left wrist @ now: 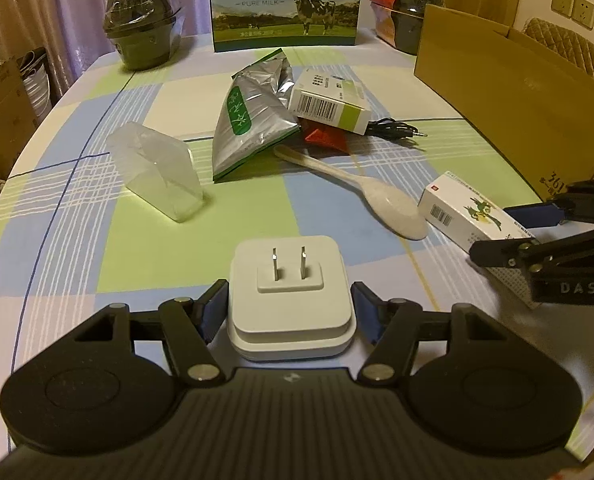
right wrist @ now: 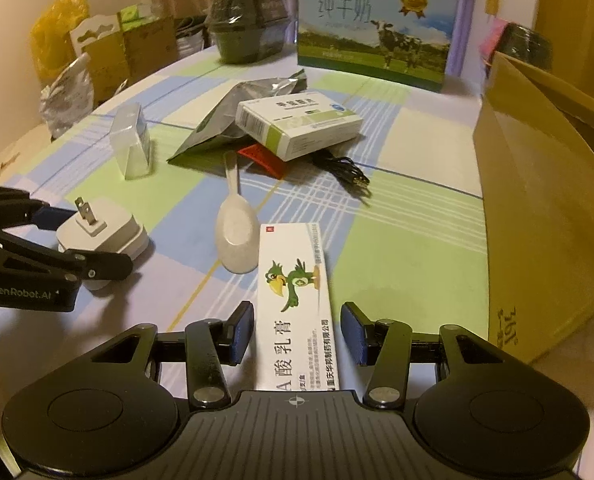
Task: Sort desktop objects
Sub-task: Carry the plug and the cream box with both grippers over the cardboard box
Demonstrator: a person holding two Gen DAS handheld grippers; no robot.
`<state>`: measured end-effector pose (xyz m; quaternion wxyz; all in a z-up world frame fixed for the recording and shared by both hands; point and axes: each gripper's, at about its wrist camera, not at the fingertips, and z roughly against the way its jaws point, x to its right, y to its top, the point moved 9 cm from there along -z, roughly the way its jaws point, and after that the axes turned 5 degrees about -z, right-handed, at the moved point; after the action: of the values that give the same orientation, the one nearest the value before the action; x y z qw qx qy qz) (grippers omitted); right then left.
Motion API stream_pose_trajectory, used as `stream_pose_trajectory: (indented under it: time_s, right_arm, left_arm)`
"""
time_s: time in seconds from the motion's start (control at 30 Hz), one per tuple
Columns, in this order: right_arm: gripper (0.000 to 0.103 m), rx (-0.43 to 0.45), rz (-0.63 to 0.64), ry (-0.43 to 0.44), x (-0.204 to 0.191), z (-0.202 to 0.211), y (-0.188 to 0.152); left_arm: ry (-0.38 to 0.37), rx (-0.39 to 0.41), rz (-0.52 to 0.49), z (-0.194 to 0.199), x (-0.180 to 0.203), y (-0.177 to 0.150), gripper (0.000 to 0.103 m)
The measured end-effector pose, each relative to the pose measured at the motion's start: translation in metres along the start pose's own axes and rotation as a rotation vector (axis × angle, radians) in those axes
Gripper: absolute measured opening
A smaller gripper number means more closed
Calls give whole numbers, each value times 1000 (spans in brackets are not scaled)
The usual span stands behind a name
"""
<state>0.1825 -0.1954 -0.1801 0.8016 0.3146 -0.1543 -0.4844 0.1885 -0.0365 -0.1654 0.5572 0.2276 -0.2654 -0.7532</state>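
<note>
Low in the left wrist frame, my left gripper [left wrist: 289, 312] straddles the white plug adapter [left wrist: 291, 300], jaws wide: hard, smooth plastic, best pinched on its flat sides. Likewise my right gripper [right wrist: 297, 332] brackets the light ointment carton [right wrist: 297, 300], jaws apart; squeeze gently, cardboard crushes.

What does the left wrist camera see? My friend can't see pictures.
The left gripper, fingers open, straddles a white plug adapter on a checked tablecloth. Beyond lie a white spoon, a silver pouch and small medicine boxes.
</note>
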Motion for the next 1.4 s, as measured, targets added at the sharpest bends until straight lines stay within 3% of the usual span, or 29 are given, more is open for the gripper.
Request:
stream_pose_trajectory:
  time_s: [0.17,0.23,0.43,0.83,1.17,1.4]
  right_arm:
    - [46,-24,33,0,-4,-5,-4]
    - [36,-20,19,-3,-3,-3,-4]
    - [35,11,-24,-13,0,9,-4]
    - [35,127,-86,-45,15,80,25]
    - [35,253,-172,-157,89,163,60]
    - [35,276,-243,-238,155,189,65]
  left_arm:
    - [-9,-2,-17,1,2,1,61]
    - [-14,-2,-13,2,2,2,61]
    - [-16,20,-14,9,4,13,61]
    - [-68,119,-66,48,34,65,61]
    - [-162,234,-170,84,112,145,61]
    - [-248,264,-200,79,179,189,61]
